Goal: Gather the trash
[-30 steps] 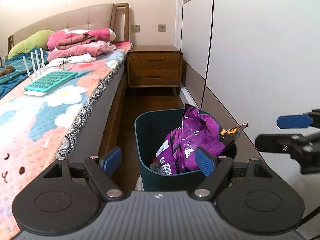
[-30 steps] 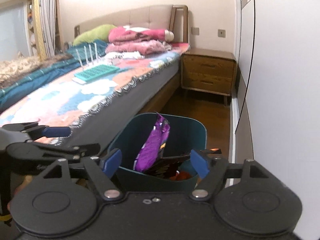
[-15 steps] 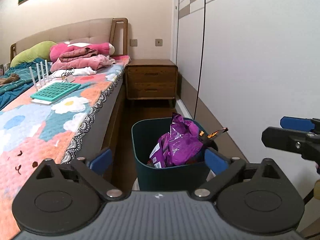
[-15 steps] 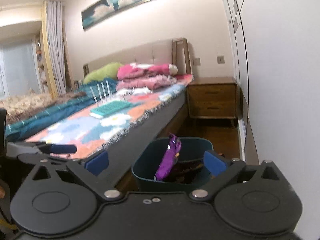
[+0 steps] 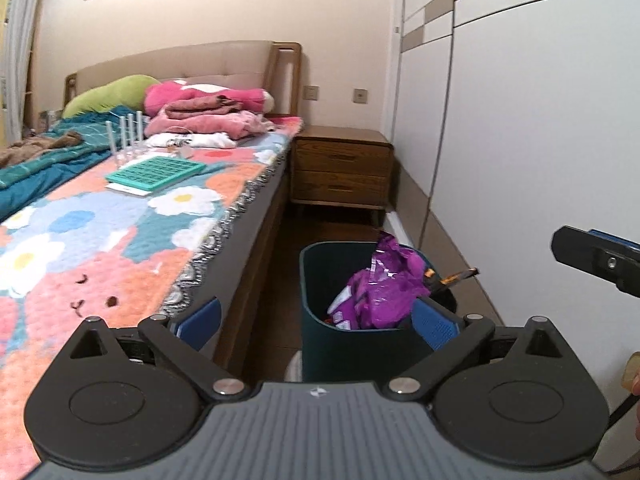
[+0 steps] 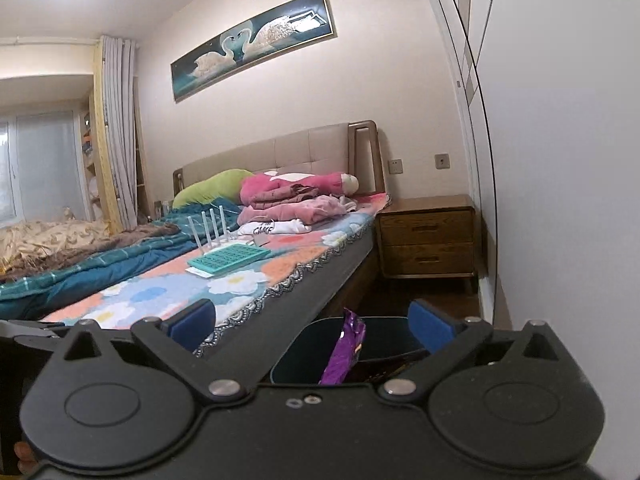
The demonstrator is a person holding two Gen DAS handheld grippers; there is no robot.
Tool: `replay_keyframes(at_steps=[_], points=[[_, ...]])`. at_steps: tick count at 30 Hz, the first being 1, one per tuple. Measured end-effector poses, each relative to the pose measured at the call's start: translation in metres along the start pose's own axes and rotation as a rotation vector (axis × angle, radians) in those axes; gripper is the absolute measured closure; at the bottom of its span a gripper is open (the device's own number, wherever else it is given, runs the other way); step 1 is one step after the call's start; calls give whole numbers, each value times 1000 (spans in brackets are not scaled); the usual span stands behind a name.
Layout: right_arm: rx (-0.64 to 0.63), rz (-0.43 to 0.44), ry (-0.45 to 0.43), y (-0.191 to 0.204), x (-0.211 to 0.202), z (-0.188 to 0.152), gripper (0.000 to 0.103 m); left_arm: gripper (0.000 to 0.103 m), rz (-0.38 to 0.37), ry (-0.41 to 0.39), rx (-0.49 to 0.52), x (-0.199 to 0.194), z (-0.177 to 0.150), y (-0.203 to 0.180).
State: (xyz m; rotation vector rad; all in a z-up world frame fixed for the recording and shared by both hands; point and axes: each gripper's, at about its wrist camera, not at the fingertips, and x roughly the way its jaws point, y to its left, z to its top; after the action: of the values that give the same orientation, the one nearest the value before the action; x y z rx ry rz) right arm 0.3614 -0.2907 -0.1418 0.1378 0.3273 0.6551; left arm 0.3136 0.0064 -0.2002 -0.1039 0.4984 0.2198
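A dark teal trash bin stands on the floor between the bed and the wardrobe. Purple snack bags fill it, with a dark wrapper poking over its right rim. My left gripper is open and empty, held above and behind the bin. My right gripper is open and empty; below it the bin and a purple bag show. One finger of the right gripper shows at the right edge of the left wrist view.
A bed with a flowered blanket runs along the left, with a teal grid tray, a white router and piled pink clothes on it. A wooden nightstand stands behind the bin. White wardrobe doors line the right.
Both grippers have risen and drawn back from the bin, which now looks smaller and lower. Both jaws have opened wider. The trash stays in the bin.
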Motion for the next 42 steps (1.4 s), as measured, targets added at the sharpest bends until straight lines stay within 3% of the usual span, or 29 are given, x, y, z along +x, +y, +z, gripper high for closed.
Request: replay_keyframes(at_steps=[10,24,42], points=[[-5,-28,13,7,2,-11,0,1,27,-26,20,-13,7,-3],[-113,-78,4,32,-4,-8,0,1,-2,-8,-53,-19,2,3],[-130,-106,13,36,-5,-9,0,1,-24,-33,-29,-31,-3,-10]])
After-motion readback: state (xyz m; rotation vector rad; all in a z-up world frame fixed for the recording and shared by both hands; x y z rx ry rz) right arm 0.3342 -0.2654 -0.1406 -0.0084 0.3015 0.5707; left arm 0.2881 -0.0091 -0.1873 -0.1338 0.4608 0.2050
